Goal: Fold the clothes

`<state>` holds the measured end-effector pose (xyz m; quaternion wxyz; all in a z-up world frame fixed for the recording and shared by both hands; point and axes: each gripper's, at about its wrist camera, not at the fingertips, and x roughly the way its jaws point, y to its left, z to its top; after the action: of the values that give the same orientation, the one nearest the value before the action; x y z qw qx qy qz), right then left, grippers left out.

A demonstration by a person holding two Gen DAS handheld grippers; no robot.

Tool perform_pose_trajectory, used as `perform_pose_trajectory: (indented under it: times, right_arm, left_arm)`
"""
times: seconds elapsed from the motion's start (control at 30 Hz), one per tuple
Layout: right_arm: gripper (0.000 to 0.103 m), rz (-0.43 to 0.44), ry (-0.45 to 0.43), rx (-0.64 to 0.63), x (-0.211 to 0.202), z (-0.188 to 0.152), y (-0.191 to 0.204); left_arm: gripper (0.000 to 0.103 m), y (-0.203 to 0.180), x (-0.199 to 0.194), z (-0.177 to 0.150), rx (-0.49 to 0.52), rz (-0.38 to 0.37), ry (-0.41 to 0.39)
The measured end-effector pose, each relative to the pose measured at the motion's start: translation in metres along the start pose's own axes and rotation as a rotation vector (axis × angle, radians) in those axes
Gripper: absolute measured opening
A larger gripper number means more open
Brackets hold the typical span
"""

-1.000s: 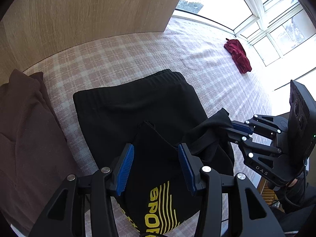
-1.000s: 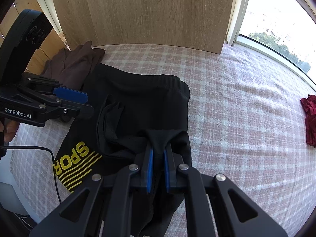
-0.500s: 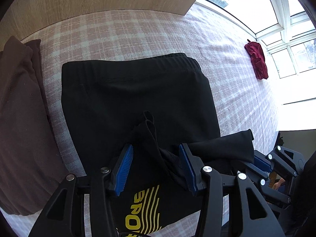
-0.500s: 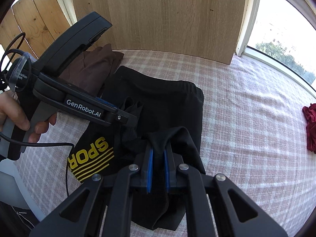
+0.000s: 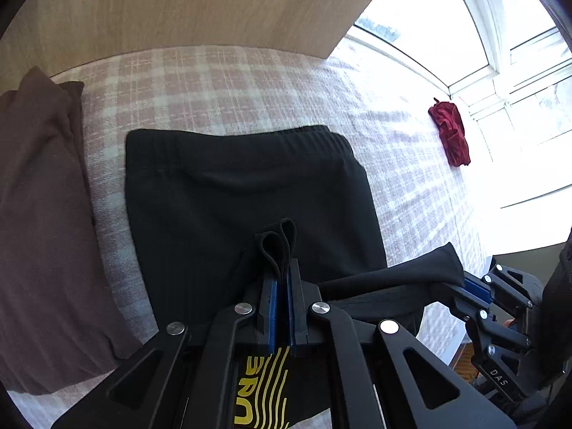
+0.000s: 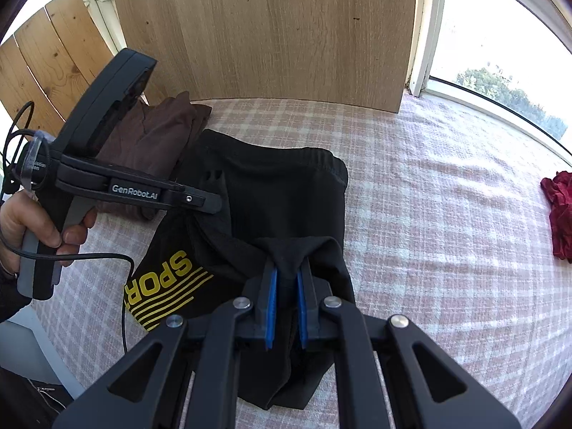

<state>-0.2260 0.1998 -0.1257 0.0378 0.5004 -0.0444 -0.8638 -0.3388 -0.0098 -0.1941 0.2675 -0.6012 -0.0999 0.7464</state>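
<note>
A black garment (image 5: 243,193) with a yellow SPORT print (image 6: 168,282) lies on the pink checked cover (image 5: 214,82), its waistband at the far end. My left gripper (image 5: 281,279) has its jaws closing tight on a looped fold of the black fabric (image 5: 277,246); the blue pads press on it. In the right wrist view the left gripper (image 6: 211,203) lifts that corner off the cover. My right gripper (image 6: 286,275) is shut on another bunched corner of the black garment (image 6: 286,200). In the left wrist view the right gripper (image 5: 468,284) holds its corner out to the right.
A folded brown garment (image 5: 39,214) lies left of the black one. A crumpled red cloth (image 5: 450,136) sits far right near the window. A wooden panel (image 6: 268,35) stands behind the cover. A person's hand (image 6: 35,221) grips the left handle, with a cable hanging.
The left gripper's jaws have gone from wide apart to shut on a fold of black fabric. The right gripper has risen slightly with its corner.
</note>
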Motion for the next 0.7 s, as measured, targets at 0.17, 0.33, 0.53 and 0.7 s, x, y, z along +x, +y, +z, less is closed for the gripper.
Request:
perform_pose_trajectory:
  times: [0.17, 0.33, 0.53, 0.7]
  right_arm:
    - [0.009, 0.034, -0.009, 0.007, 0.006, 0.021, 0.001]
    - [0.009, 0.005, 0.008, -0.024, 0.041, 0.053, 0.005]
    - [0.012, -0.004, 0.111, 0.009, 0.091, 0.075, -0.015]
    - [0.018, 0.080, 0.154, 0.123, 0.100, 0.080, -0.046]
  left_arm:
    - [0.004, 0.019, -0.045, -0.012, -0.111, -0.042, -0.139]
    - [0.004, 0.046, -0.029, 0.019, -0.147, 0.007, -0.140]
    - [0.007, 0.070, 0.012, 0.049, -0.189, 0.030, -0.079]
    - [0.036, 0.095, 0.013, 0.058, -0.288, -0.010, -0.078]
